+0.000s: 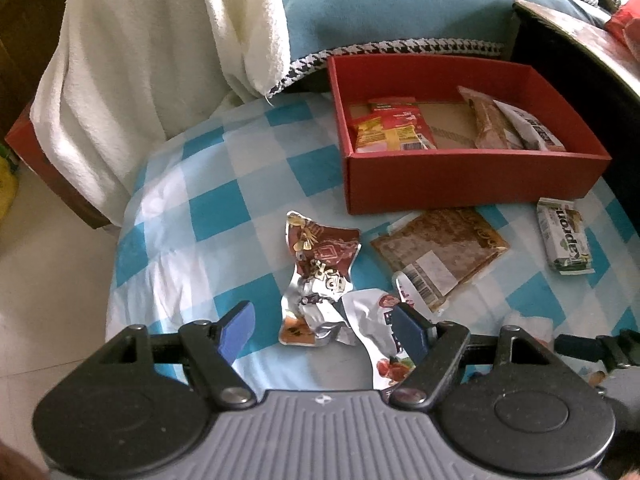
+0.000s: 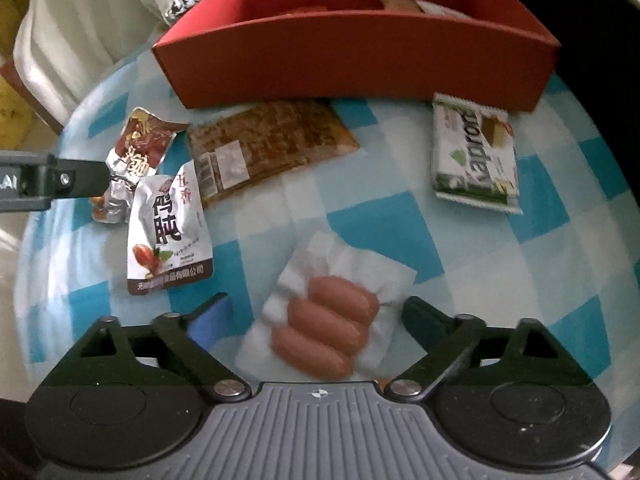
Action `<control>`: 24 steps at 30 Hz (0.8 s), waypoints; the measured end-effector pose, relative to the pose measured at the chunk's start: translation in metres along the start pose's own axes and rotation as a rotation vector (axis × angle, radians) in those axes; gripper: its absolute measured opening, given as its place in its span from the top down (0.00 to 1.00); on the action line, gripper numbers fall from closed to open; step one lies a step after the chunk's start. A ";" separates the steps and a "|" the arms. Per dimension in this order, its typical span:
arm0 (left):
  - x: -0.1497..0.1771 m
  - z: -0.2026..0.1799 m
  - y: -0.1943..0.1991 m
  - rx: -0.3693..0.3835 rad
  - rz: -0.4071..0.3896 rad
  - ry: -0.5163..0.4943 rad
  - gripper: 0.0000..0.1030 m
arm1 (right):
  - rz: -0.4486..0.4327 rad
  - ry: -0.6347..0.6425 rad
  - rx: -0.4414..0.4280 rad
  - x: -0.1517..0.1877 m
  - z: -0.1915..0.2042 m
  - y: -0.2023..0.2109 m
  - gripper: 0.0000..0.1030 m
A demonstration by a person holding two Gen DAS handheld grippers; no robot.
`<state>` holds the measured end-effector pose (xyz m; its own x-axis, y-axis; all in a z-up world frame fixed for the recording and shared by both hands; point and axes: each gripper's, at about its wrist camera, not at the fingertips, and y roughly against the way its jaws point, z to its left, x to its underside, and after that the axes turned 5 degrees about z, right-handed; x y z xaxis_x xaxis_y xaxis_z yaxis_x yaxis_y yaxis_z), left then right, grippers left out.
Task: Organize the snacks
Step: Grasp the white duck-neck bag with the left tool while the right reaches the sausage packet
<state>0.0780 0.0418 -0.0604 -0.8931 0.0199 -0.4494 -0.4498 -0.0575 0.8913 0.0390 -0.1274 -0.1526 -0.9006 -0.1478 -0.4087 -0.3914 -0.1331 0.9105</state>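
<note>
My left gripper point(image 1: 324, 330) is open low over the checked table, straddling a crumpled brown-and-silver packet point(image 1: 320, 256). Its right pad overlaps a white packet with dark characters point(image 1: 372, 312), and its left pad stands clear of both. My right gripper point(image 2: 316, 312) is wide open around a clear pack of three sausages point(image 2: 328, 324); the pads do not touch it. A flat brown packet point(image 2: 272, 144) and a green-and-white wafer packet point(image 2: 472, 156) lie in front of the red box point(image 2: 360, 64). That red box point(image 1: 472, 176) holds red-and-yellow packets point(image 1: 384, 128) and brown bars point(image 1: 492, 124).
The round table has a blue-and-white checked cloth point(image 1: 200, 184), and its edge drops off to pale floor at the left. A white towel point(image 1: 140, 60) and a blue cushion point(image 1: 380, 8) lie behind it. Dark furniture point(image 1: 560, 40) stands at the right.
</note>
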 end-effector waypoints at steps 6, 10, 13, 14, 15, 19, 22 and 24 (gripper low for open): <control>0.001 0.005 -0.002 0.007 0.011 0.020 0.32 | -0.036 0.068 0.053 0.010 0.007 -0.006 0.00; 0.002 0.003 -0.006 0.020 0.027 0.019 0.32 | -0.033 0.150 0.050 0.016 0.005 -0.004 0.03; 0.003 -0.001 -0.007 0.020 0.029 0.009 0.32 | -0.034 0.176 0.055 0.013 0.000 0.005 0.22; 0.003 -0.002 -0.009 0.022 0.031 0.008 0.32 | -0.027 0.181 0.042 0.010 -0.002 0.008 0.23; 0.002 -0.004 -0.011 0.026 0.036 0.012 0.32 | -0.013 0.177 0.026 0.006 -0.006 0.010 0.24; -0.001 -0.007 -0.025 0.077 0.089 0.055 0.32 | -0.010 0.189 0.040 -0.004 -0.015 0.013 0.27; -0.006 -0.015 -0.040 0.128 0.141 0.105 0.32 | -0.049 0.207 0.034 -0.011 -0.019 0.024 0.27; -0.009 -0.023 -0.051 0.127 0.168 0.131 0.32 | -0.070 0.216 0.045 -0.017 -0.024 0.030 0.27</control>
<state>0.1092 0.0211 -0.1031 -0.9504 -0.1092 -0.2913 -0.3003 0.0772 0.9507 0.0472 -0.1523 -0.1195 -0.8114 -0.3471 -0.4702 -0.4638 -0.1073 0.8794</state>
